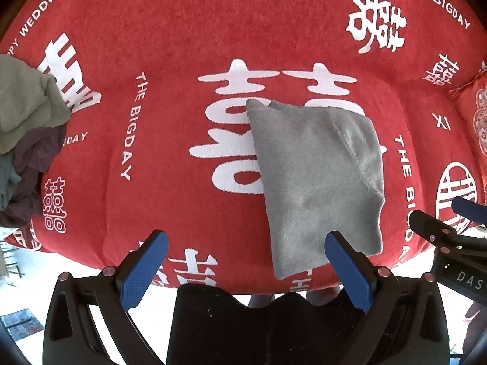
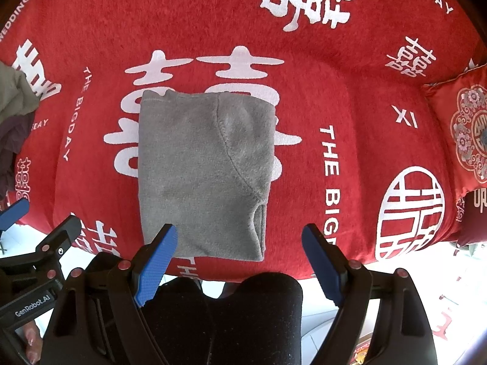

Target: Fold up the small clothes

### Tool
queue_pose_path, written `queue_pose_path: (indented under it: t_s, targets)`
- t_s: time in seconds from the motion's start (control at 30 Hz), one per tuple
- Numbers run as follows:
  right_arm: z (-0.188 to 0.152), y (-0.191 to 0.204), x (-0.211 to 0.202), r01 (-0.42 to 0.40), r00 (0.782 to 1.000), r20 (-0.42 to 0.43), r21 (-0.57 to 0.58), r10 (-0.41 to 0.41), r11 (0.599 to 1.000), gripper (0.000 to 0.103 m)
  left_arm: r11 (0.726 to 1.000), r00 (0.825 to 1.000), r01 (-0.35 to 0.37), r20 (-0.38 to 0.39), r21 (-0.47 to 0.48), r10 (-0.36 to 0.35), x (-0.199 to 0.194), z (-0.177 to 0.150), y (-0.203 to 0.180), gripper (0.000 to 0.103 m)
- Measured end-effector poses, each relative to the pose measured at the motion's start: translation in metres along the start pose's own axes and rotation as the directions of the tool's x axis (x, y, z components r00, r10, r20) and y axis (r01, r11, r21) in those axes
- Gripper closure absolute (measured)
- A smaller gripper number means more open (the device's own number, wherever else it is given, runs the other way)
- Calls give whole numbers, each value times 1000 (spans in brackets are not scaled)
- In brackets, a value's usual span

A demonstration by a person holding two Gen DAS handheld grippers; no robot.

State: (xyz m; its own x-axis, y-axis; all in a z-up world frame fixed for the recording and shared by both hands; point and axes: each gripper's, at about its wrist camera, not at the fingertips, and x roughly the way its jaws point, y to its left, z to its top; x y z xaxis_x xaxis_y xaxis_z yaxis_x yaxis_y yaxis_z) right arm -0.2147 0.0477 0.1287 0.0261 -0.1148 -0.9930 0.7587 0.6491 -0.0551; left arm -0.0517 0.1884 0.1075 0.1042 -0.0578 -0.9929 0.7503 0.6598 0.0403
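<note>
A small grey fleece garment (image 1: 316, 179) (image 2: 201, 170) lies folded into a rectangle on the red cover, its seam curving across the top layer. My left gripper (image 1: 246, 240) hovers open above the garment's near edge, with nothing between its blue pads. Over the garment's near right corner my right gripper (image 2: 240, 237) is open too, holding nothing. Each gripper shows at the edge of the other's view: the right gripper (image 1: 456, 228) and the left gripper (image 2: 36, 222).
A heap of olive, dark purple and grey-green clothes (image 1: 24, 127) (image 2: 12, 112) lies at the left. The red cover (image 1: 213, 15) with white characters ends at a near edge. A red embroidered cushion (image 2: 465, 133) sits at the right. A person's dark trousers (image 2: 231, 319) show below.
</note>
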Motion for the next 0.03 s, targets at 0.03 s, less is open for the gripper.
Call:
queue_pose_path:
  t_s: [0.03]
  targets:
    - [0, 0, 1, 0, 1000, -2, 1, 0, 1000, 17, 1000, 1000, 9, 4, 3, -9, -1, 1, 0, 0]
